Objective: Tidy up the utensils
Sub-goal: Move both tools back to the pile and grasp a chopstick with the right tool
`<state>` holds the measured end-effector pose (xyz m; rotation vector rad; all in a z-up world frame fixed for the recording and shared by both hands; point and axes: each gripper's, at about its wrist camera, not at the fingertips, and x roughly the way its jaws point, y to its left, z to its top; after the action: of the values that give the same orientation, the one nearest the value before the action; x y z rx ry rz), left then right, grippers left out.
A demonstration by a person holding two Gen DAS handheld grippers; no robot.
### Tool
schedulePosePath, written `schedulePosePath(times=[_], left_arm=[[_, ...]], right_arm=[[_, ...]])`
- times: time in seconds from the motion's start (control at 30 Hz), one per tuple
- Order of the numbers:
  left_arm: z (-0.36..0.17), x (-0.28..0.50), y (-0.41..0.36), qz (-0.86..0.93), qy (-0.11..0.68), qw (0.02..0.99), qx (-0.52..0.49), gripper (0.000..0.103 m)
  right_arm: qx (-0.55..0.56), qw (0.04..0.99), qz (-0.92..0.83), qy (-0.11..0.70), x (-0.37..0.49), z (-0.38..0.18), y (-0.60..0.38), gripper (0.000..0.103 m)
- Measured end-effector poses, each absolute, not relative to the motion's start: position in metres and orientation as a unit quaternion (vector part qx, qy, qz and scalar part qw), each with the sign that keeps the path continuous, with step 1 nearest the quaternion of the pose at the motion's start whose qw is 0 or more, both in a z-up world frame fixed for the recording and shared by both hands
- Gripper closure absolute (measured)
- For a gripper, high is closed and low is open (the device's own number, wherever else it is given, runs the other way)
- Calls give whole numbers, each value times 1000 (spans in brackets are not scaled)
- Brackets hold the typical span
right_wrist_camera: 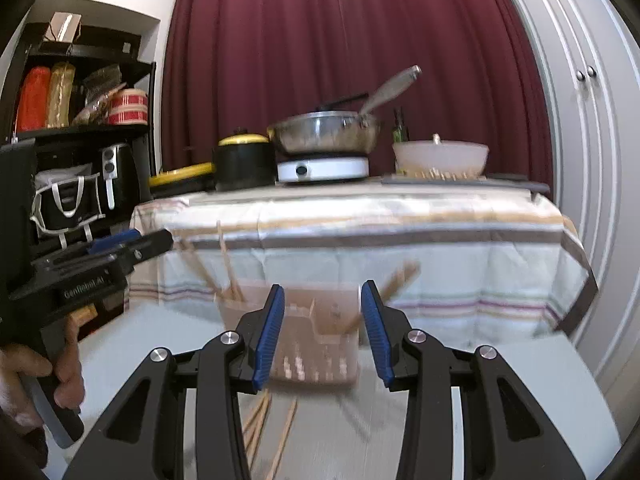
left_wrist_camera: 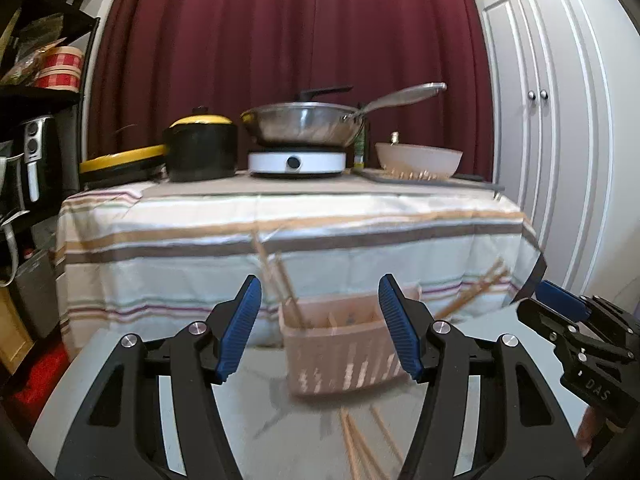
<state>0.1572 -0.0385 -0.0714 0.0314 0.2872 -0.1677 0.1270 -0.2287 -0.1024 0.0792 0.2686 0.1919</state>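
Loose chopsticks (left_wrist_camera: 360, 444) lie nearest the lens in the left wrist view, at 6 o'clock on the white counter (left_wrist_camera: 256, 400), between the bases of the two fingers. Left gripper (left_wrist_camera: 320, 328) fingers stand apart; nothing is between the pads. At 12 o'clock from the gripper, framed by the blue pads, stands the pink slotted utensil basket (left_wrist_camera: 344, 356). Several chopsticks already stand in its left compartment (left_wrist_camera: 280, 280), leaning toward 11 o'clock. More chopsticks (left_wrist_camera: 476, 288) project toward 2 o'clock from the basket's right side. The right gripper (left_wrist_camera: 560, 300) enters at 3 o'clock; its opening cannot be read from this angle. Beyond, a cloth-covered table (left_wrist_camera: 280, 240) carries a wok (left_wrist_camera: 304, 120) and a black pot (left_wrist_camera: 200, 152).

Right wrist view: loose chopsticks (right_wrist_camera: 272, 432) again lie nearest, at 6 to 7 o'clock on the counter (right_wrist_camera: 520, 360). Right gripper (right_wrist_camera: 324, 332) fingers are apart and empty, with the basket (right_wrist_camera: 320, 360) directly ahead at 12 o'clock. The left gripper (right_wrist_camera: 120, 240) shows at 9 o'clock, held by a hand (right_wrist_camera: 48, 368) on its grip.

Task status, judged: partly done. Some chopsticks are in the basket; those on the counter remain to be picked up and inserted.

Pose: both grippers point forward and slightly downward, side by side, aimed at the basket. Motion blur softens the basket and chopsticks, so exact counts cannot be given.
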Motion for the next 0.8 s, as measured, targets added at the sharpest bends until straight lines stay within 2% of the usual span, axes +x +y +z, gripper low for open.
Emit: schedulePosePath(times=[0.8], left_arm=[[-189,69,-3,-17,253,967,13,44]], right_arm=[[14,964,114,240,57,-229,-195,63]])
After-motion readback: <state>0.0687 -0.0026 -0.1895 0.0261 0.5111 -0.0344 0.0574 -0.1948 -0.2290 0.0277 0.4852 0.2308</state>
